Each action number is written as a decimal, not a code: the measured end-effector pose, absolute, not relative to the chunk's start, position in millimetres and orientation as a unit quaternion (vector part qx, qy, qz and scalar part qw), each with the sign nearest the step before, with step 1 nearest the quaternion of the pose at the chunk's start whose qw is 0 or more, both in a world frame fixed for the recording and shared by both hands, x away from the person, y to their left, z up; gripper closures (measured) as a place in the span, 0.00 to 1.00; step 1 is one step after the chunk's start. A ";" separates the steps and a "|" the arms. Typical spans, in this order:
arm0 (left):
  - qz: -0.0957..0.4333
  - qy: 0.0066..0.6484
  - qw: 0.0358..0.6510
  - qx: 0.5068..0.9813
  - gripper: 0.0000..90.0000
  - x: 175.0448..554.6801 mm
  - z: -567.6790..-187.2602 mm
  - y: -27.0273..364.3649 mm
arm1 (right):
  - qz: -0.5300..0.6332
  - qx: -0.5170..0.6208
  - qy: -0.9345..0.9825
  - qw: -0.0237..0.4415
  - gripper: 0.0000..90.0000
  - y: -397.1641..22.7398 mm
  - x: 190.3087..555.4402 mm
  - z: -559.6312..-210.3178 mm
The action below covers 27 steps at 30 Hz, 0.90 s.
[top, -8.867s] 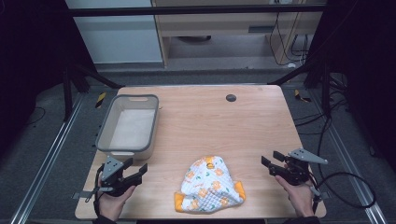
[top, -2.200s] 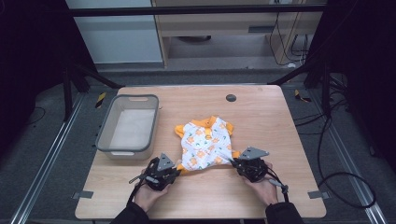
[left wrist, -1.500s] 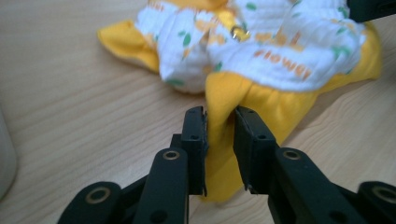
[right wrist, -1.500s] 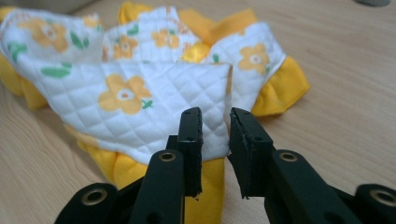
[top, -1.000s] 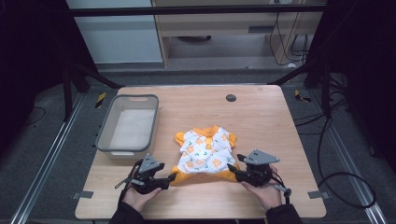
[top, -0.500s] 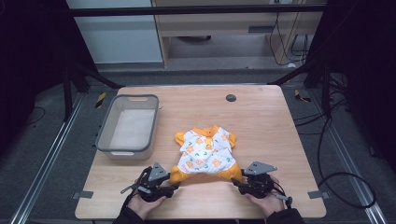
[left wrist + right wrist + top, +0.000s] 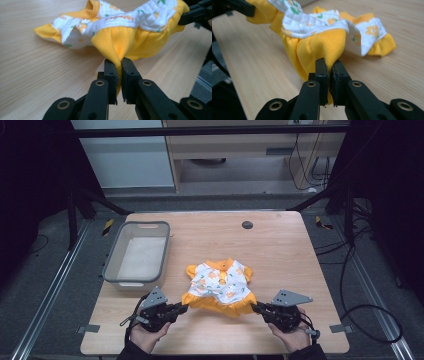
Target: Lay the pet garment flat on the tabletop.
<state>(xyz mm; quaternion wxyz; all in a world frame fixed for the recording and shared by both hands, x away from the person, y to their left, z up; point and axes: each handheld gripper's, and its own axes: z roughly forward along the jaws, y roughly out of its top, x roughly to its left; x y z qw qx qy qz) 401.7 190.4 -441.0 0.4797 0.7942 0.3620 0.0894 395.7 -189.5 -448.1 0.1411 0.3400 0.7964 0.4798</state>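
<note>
A small child's dress (image 7: 220,282), white with orange print and a yellow-orange hem, lies near the table's front middle. My left gripper (image 7: 183,308) is shut on the hem's left corner; in the left gripper view the yellow hem (image 7: 120,45) is pinched between the jaws of that gripper (image 7: 119,62). My right gripper (image 7: 253,307) is shut on the hem's right corner, and the yellow cloth (image 7: 322,48) bulges above that gripper's (image 7: 329,64) closed jaws. The hem is stretched between the two grippers, slightly off the table. The collar end rests on the wood.
A grey plastic bin (image 7: 138,254) stands at the left of the wooden table (image 7: 280,250), close to the dress's left sleeve. A dark round hole (image 7: 247,224) sits near the table's far edge. Cables trail on the floor at the right.
Both grippers have drawn the dress toward the table's front edge while holding its hem. The garment now lies flatter and more spread than a second ago.
</note>
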 end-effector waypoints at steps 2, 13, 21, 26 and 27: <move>0.082 0.366 0.480 0.793 0.92 404.2 -442.3 190.8 | 0.492 0.345 0.789 0.133 0.90 -190.2 396.6 -445.5; 0.119 0.387 0.419 0.812 0.80 430.2 -463.3 183.5 | 0.454 0.404 0.780 0.147 0.81 -187.8 436.0 -472.1; 0.155 0.391 0.416 0.806 0.66 429.1 -462.1 188.8 | 0.451 0.394 0.778 0.191 0.70 -183.1 435.4 -471.7; 0.176 0.383 0.446 0.790 0.65 419.0 -447.7 193.7 | 0.480 0.376 0.766 0.204 0.77 -184.0 425.7 -459.0; 0.187 0.378 0.457 0.783 0.65 414.2 -439.6 194.1 | 0.485 0.371 0.765 0.205 0.80 -183.1 424.2 -457.1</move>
